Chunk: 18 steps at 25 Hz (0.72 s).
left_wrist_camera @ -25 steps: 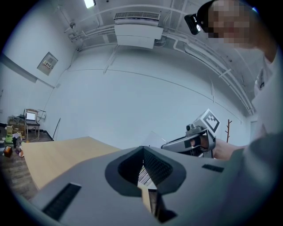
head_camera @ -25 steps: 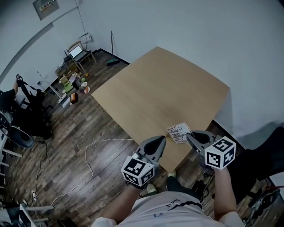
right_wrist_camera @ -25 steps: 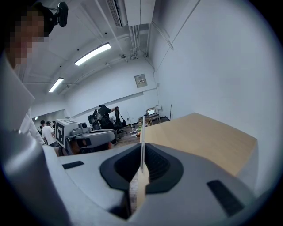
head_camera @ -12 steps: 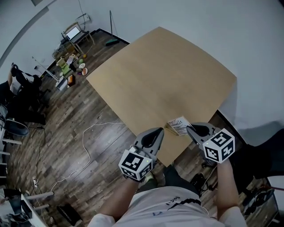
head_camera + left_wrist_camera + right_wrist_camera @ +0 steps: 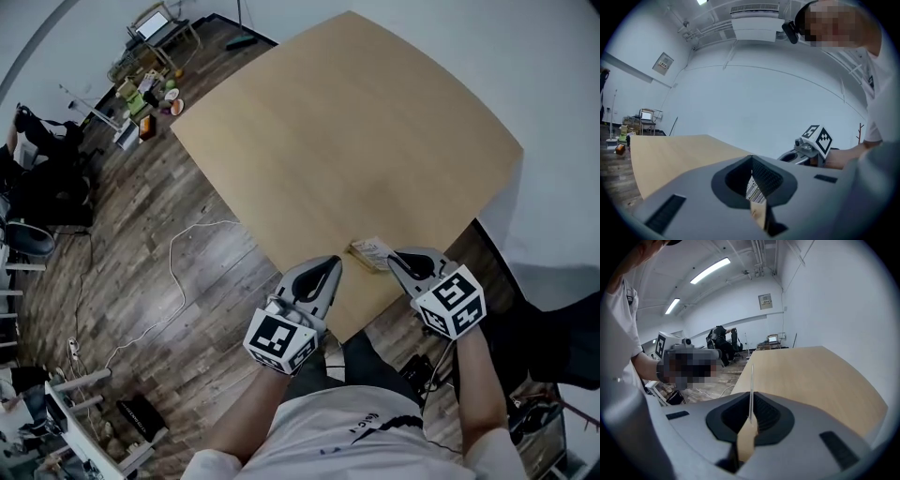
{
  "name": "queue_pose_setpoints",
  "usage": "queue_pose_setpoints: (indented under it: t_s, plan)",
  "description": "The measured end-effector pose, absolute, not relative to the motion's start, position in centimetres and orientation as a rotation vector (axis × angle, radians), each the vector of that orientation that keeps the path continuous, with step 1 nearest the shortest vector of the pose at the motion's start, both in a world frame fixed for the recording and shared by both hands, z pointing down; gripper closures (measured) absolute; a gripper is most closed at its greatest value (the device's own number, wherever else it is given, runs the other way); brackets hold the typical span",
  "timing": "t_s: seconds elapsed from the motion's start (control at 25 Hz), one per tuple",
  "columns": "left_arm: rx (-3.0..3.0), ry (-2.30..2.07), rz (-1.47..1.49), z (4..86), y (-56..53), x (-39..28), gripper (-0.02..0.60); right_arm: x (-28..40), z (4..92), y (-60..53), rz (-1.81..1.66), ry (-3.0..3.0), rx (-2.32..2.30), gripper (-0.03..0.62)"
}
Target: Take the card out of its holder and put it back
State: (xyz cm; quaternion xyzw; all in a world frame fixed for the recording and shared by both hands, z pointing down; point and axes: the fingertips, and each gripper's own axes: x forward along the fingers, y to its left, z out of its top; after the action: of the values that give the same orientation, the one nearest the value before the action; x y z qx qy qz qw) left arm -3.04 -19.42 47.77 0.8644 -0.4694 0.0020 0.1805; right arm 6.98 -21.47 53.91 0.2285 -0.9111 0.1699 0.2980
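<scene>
A printed card [image 5: 375, 247] stands upright in a small wooden holder [image 5: 361, 251] close to the front edge of the light wooden table [image 5: 356, 122]. My left gripper [image 5: 334, 262] points at it from the left, a short way off. My right gripper [image 5: 393, 256] points at it from the right, its tip near the card without touching. In the left gripper view the card's printed face [image 5: 752, 189] shows through a narrow gap between the jaws. In the right gripper view the card [image 5: 751, 380] appears edge-on, in line with the gap. Neither gripper holds anything.
The table's front edge runs just under both grippers, with wooden floor and a white cable [image 5: 178, 291] below it. Chairs, bags and a laptop stand [image 5: 150, 23] crowd the far left. A white wall [image 5: 525, 84] borders the table on the right.
Both grippers have crept a little closer to the card. The head view has tilted, so the table sits higher and the card looks more foreshortened.
</scene>
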Motion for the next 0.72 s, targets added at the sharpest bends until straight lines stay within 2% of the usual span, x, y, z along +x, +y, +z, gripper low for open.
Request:
queue_pose_setpoints:
  t_s: [0.72]
  plan:
    - [2.324,-1.389,0.049,52.1,-20.7,-3.7,0.569,6.5,61.7,-23.2,0.548,-2.282,0.487,0.566]
